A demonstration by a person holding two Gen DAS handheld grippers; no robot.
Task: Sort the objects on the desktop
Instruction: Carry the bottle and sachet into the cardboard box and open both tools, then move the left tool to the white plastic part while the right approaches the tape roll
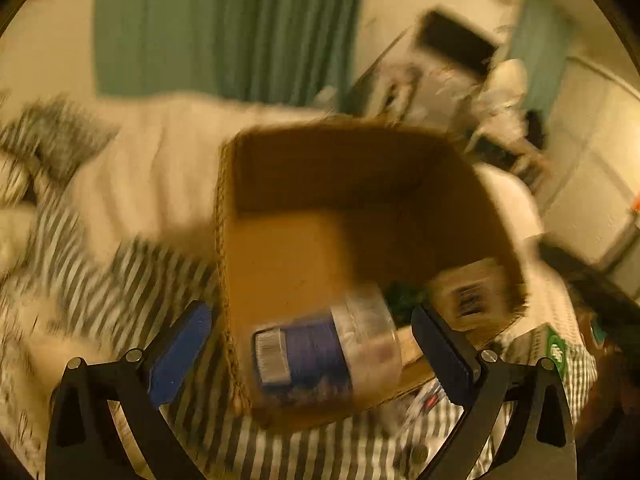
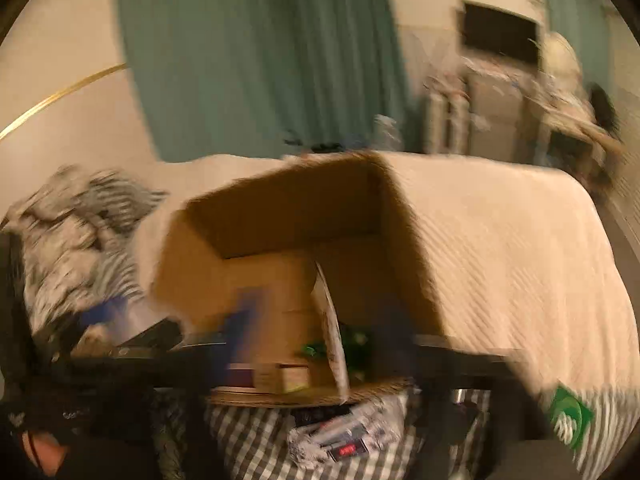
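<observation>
Apparently both grippers, left gripper (image 1: 312, 344) included, gape empty.

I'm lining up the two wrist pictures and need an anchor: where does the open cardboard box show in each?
Left wrist: the cardboard box fills the centre, seen from above, between the open left gripper fingers.
Right wrist: the box sits centre-left on the bed, seen from the side.
Shared landmark: the green curtain behind the bed.

Open cardboard box (image 1: 320, 208) on bed, blue-labelled clear jar (image 1: 326, 354) inside, tilted
</observation>
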